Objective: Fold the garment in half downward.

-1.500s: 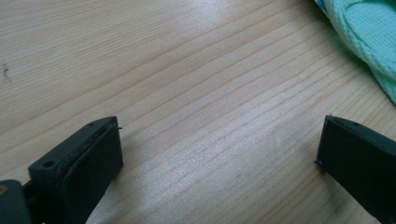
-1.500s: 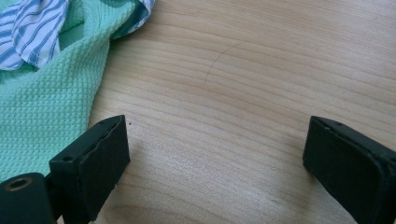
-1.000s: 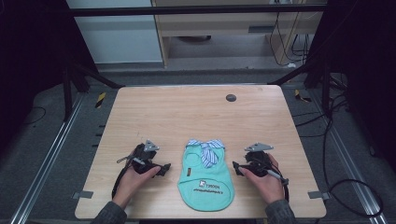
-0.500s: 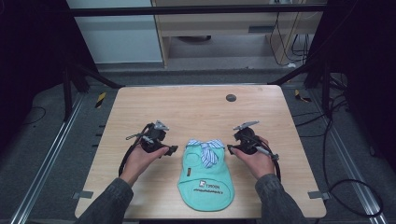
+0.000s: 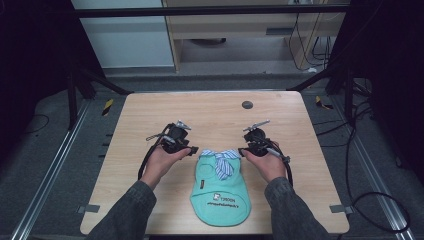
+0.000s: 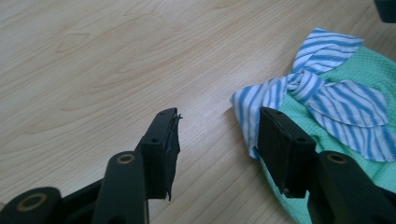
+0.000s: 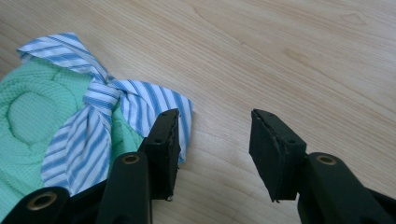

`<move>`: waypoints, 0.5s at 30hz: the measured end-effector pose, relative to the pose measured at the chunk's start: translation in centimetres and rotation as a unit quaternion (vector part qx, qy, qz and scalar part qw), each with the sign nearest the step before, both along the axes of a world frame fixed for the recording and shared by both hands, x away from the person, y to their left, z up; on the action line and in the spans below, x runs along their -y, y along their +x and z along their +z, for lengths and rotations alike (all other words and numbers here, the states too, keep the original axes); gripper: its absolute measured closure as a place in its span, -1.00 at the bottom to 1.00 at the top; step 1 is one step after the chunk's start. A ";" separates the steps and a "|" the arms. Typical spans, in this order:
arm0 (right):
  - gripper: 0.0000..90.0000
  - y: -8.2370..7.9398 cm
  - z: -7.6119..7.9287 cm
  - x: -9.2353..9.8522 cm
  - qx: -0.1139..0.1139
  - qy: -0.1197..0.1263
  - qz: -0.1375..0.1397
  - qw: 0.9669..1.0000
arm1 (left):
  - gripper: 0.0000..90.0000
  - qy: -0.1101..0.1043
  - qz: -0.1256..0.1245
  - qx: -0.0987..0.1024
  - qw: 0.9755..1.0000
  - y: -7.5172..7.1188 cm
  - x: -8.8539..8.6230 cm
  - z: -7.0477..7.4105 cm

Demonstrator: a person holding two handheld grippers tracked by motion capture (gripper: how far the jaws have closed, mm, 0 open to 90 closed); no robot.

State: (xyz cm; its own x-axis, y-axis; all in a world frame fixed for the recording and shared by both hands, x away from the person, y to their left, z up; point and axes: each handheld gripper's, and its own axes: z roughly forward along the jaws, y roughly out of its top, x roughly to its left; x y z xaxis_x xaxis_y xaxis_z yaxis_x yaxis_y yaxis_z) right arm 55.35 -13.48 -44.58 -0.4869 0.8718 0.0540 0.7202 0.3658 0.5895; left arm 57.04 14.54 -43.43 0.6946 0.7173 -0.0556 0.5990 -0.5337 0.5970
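Both grippers' fingers [image 6: 161, 140] have just been closing, half-spread and pinching nothing, flanking the soft, light green garment [image 5: 220, 192], best pinched at its striped collar [image 5: 222, 159] corners beside them.

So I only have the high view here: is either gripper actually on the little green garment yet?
Observer: No. In its own view the left gripper has only bare table between its jaws; the striped collar lies beside one jaw.
Operator: And the right one?
Observer: The right gripper is the same: wood in the gap, one jaw over the collar's corner. Both have just been closing with nothing between them.
Operator: Is the collar tied?
Observer: Yes, knotted in the middle over the green garment.
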 end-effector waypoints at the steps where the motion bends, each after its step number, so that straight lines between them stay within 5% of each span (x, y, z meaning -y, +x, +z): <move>1: 0.18 0.2 0.0 -0.3 -0.003 -0.010 0.006 1.000 | 0.10 0.012 -0.003 0.003 1.000 0.1 0.5 0.0; 15: 0.34 0.7 -0.9 -1.1 -0.011 0.015 -0.002 1.000 | 0.35 0.015 -0.004 0.005 1.000 0.5 2.5 -0.7</move>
State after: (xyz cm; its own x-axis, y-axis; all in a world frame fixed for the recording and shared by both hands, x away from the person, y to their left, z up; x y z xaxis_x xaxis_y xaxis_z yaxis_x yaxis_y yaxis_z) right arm 56.08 -12.41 -45.49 -0.4813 0.8718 0.0909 0.7349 0.3449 0.5839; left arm 57.55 12.08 -44.13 0.7004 0.7133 -0.0272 0.5894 -0.5564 0.5858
